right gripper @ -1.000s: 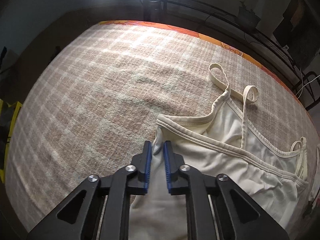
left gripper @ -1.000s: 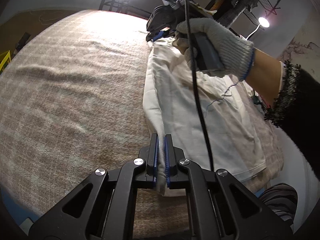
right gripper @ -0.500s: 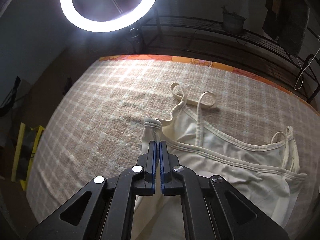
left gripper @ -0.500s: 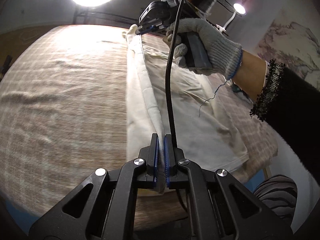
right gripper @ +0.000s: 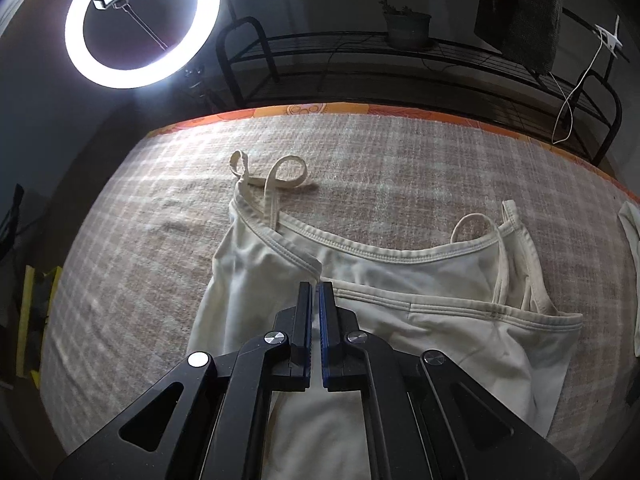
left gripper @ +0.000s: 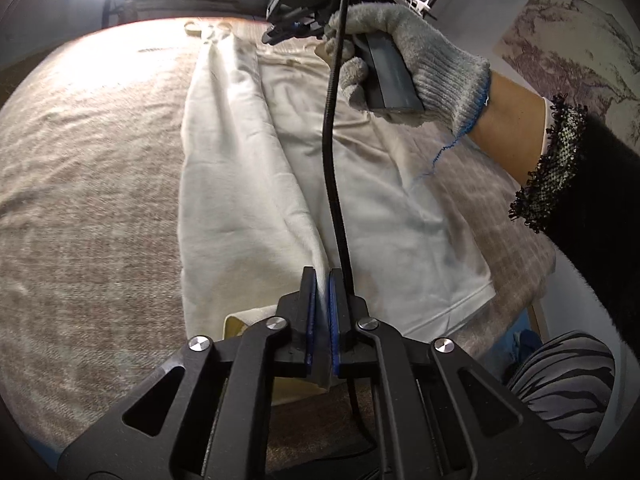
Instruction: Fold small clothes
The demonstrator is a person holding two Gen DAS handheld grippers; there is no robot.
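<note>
A cream strappy camisole (left gripper: pixel 248 184) lies on the plaid-covered surface, its left side folded over toward the middle. My left gripper (left gripper: pixel 322 276) is shut on the folded edge near the hem. My right gripper (right gripper: pixel 315 286) is shut on the folded top corner of the camisole (right gripper: pixel 400 280) by the neckline; it also shows at the far end in the left wrist view (left gripper: pixel 288 32), held by a gloved hand (left gripper: pixel 412 52). One strap (right gripper: pixel 276 176) loops flat beyond the neckline, the other strap (right gripper: pixel 480 228) lies at the right.
The plaid blanket (right gripper: pixel 160 240) covers the surface, with an orange edge at the far side. A ring light (right gripper: pixel 140 20) and a black metal rack (right gripper: pixel 400 60) stand behind it. Another pale cloth piece (right gripper: pixel 630 232) lies at the far right. A black cable (left gripper: pixel 332 140) hangs across the garment.
Both grippers have carried the camisole's left side edge rightward over the body, making a lengthwise fold. The right gripper closed on the top corner and now sits over the neckline.
</note>
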